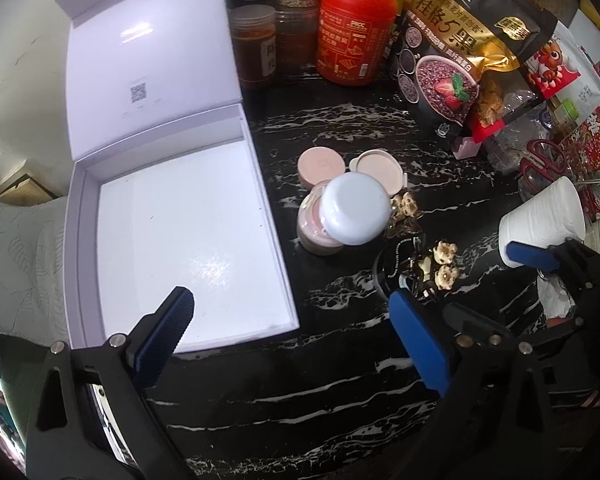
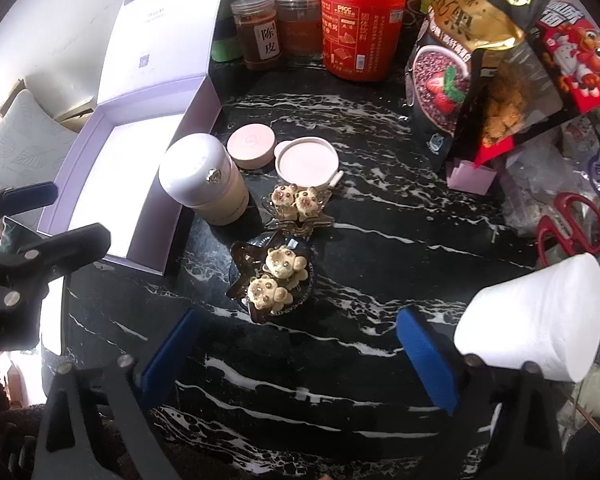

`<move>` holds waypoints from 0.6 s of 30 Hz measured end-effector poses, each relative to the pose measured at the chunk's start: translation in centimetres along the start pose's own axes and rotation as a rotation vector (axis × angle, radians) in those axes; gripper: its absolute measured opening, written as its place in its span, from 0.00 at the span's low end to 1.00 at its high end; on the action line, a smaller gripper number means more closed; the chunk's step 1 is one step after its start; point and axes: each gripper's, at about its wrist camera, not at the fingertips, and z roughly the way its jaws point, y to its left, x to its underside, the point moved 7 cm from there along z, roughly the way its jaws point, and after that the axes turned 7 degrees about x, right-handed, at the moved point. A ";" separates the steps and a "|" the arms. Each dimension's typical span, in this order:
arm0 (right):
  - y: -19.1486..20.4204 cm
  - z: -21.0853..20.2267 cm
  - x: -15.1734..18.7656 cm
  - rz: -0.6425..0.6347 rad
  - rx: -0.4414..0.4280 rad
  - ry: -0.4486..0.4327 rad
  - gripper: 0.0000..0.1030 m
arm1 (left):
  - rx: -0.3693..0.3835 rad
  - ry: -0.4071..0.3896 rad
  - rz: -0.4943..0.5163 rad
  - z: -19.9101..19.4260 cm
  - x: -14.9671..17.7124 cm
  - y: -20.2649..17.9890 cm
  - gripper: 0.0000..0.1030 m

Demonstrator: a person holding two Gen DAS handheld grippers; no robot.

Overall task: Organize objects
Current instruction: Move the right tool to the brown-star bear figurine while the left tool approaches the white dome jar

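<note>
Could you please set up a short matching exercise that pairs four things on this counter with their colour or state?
Things:
1. gift box
2. tall canister
3. scissors
4. paper roll

Descriptions:
A. white, lying on its side
B. red handles, among the clutter
C. pale lilac, lid open, nothing inside
D. red, upright, beside the jars

Pairs: 1-C, 2-D, 3-B, 4-A

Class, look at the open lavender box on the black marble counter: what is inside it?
The lavender box shows only its bare white floor, with no objects on it. Its near corner is hidden behind the left gripper, so that part cannot be checked.
</note>
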 end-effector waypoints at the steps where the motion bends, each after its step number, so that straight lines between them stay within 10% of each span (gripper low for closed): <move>1: 0.1 0.0 0.0 -0.001 -0.008 0.002 0.91 | 0.003 -0.001 0.005 0.1 -0.1 -0.1 0.95; 18: 0.7 3.2 0.0 -0.038 -0.071 0.029 0.73 | 0.034 -0.001 0.139 3.1 -2.5 -2.5 0.83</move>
